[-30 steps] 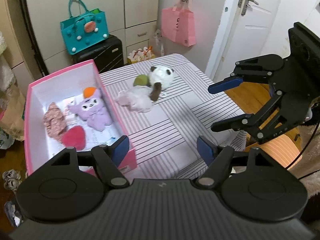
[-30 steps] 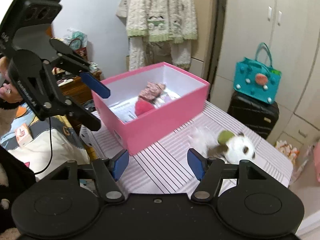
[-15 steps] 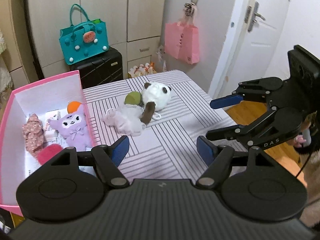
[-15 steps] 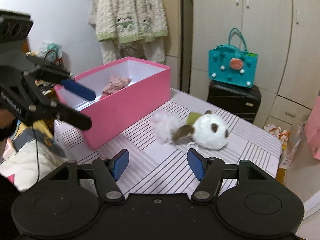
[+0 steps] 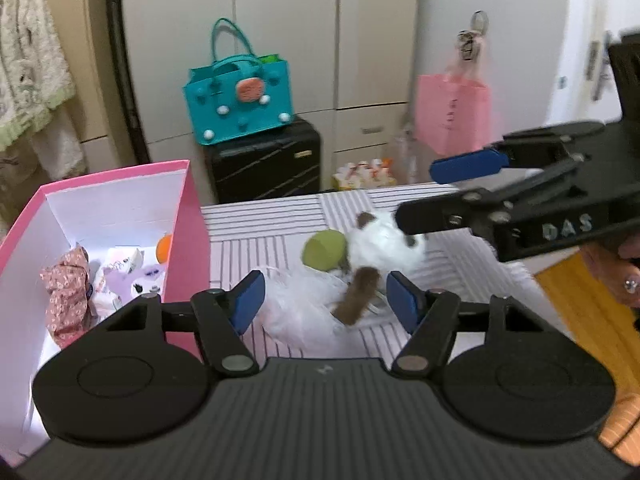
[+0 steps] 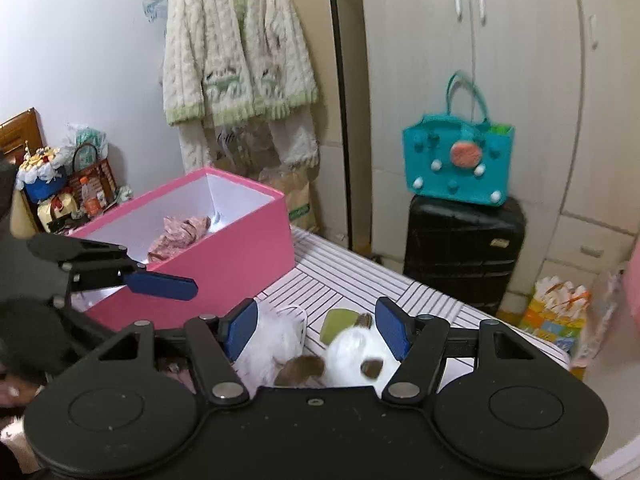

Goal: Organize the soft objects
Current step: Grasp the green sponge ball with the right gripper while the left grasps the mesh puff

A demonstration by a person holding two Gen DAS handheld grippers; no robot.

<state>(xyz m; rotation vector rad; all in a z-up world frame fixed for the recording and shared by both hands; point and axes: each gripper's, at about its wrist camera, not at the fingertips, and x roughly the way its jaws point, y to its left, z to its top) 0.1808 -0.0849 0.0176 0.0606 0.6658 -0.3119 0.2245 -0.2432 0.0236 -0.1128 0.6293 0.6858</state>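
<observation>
A white panda plush (image 5: 384,242) with a green part (image 5: 324,249) and a brown paw lies on the striped table beside a fluffy white soft item (image 5: 304,308). My left gripper (image 5: 325,300) is open, its fingers on either side of the fluffy item and paw. My right gripper (image 6: 316,330) is open right over the panda (image 6: 352,354) and fluffy item (image 6: 272,344); it also shows in the left wrist view (image 5: 440,192). The open pink box (image 5: 188,216) at the left holds a floral fabric piece (image 5: 66,296), a purple plush (image 5: 132,280) and an orange item.
A teal bag (image 5: 240,100) sits on a black suitcase (image 5: 264,164) behind the table. A pink bag (image 5: 452,112) hangs by the door. A knit cardigan (image 6: 236,52) hangs on the wall. The table's right edge drops to wooden floor (image 5: 580,304).
Both grippers have moved in closer to the panda and fluffy item, which now lie between their open fingers. The box has shifted toward the left of both views.
</observation>
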